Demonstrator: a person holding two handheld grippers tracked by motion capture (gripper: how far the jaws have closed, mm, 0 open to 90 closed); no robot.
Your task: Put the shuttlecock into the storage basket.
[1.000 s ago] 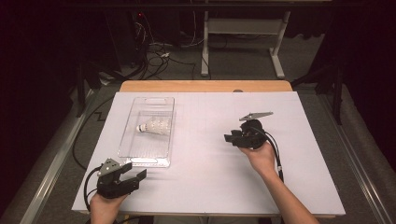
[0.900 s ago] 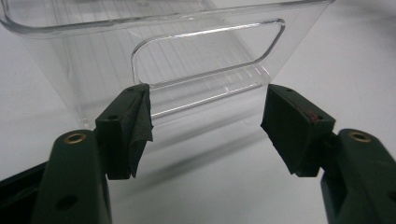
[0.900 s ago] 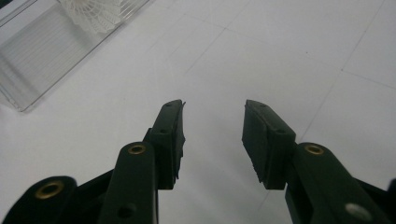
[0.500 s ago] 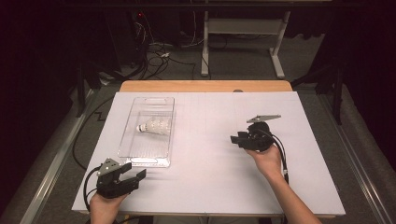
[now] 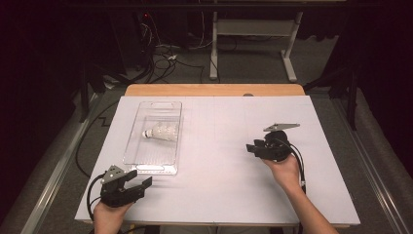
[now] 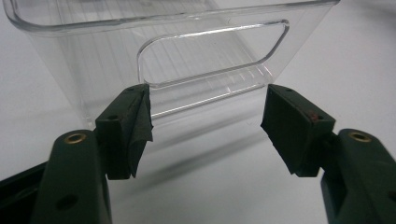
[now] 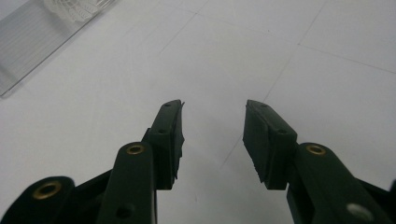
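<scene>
Right claw (image 5: 253, 147) has drifted right and back toward the person; left claw (image 5: 143, 183) unchanged, both spread and empty.
Shuttlecock (image 5: 160, 131) lies on its side in the clear tray (image 5: 173, 168), ahead of the left claw; tray's end wall faces it. Likely featherlight, crushable skirt, so pinch the cork nose. White table (image 5: 219, 190), dark room with cables (image 5: 160, 56).

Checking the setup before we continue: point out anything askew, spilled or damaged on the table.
Nothing stands out. The shuttlecock lies on its side inside the clear tray, which sits squarely on the white table cover. Both the left hand-held gripper and the right hand-held gripper are open and empty.
</scene>
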